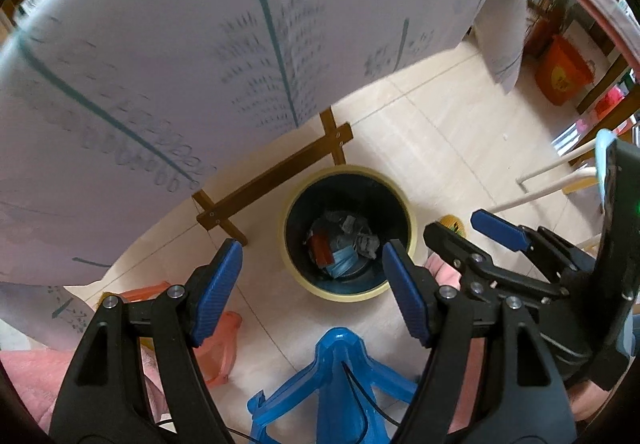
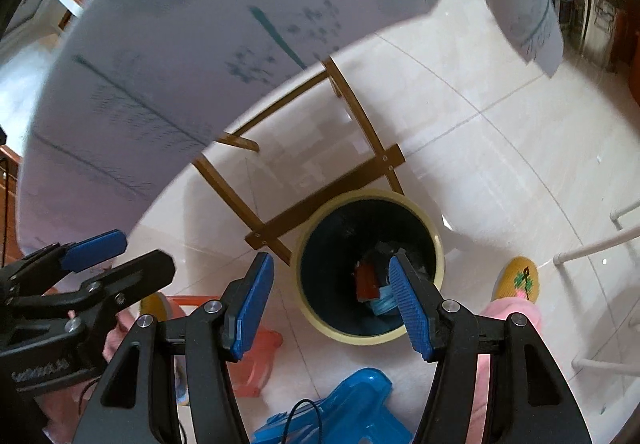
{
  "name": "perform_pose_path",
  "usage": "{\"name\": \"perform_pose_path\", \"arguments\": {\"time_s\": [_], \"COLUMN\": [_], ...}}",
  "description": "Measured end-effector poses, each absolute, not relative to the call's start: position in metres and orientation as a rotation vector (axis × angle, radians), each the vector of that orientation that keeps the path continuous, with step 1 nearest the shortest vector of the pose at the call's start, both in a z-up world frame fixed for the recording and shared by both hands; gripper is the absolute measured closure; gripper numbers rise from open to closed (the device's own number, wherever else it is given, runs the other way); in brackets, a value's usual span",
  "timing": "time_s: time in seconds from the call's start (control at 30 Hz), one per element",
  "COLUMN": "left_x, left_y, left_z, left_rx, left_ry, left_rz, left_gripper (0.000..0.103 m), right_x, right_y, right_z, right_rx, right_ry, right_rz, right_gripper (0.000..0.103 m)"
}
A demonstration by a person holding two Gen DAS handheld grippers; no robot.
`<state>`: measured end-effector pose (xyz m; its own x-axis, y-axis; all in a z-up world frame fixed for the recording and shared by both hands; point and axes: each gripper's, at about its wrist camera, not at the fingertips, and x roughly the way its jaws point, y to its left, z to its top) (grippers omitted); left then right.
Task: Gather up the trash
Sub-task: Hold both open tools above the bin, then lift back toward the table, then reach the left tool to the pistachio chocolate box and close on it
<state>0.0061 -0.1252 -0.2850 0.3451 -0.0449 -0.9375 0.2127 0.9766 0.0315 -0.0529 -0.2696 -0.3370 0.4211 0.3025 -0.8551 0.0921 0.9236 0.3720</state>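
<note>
Left gripper (image 1: 312, 292), lower centre of its frame, with jaws spread and empty; right gripper (image 2: 332, 304) likewise spread and empty, both poised over the waste bin (image 1: 408, 222) on the tiled floor (image 1: 440, 115). Trash lies at the bin's bottom: a blue face mask (image 1: 342, 264), a red wrapper (image 1: 320, 250) and crumpled grey paper (image 1: 366, 244). A cloth-covered table (image 1: 160, 43) fills the upper left. Judged progress: these items are deposited; whether more remains on the table cannot be told.
</note>
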Motion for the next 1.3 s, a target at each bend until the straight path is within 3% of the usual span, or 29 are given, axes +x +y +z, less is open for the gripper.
{"name": "perform_pose_path", "arguments": {"time_s": [0.4, 0.77, 1.07, 1.3], "left_x": [-0.011, -0.009, 0.052, 0.123], "left_y": [-0.094, -0.016, 0.059, 0.094], "left_z": [-0.188, -0.113, -0.058, -0.037], "left_rx": [0.003, -0.11, -0.158, -0.09], "left_ry": [1.075, 0.988, 0.891, 0.844], "left_rz": [-0.171, -0.017, 0.124, 0.171], "left_gripper": [0.033, 0.033, 0.033, 0.033], "right_x": [-0.066, -0.014, 0.073, 0.153], "right_y": [-0.254, -0.215, -0.167, -0.14], "right_z": [-0.213, -0.11, -0.028, -0.02], "right_rx": [0.353, 0.254, 0.114, 0.199], "right_ry": [0.987, 0.909, 0.836, 0.884], "right_rz": [0.124, 0.217, 0.357, 0.426], "right_gripper": [0.042, 0.042, 0.042, 0.042]}}
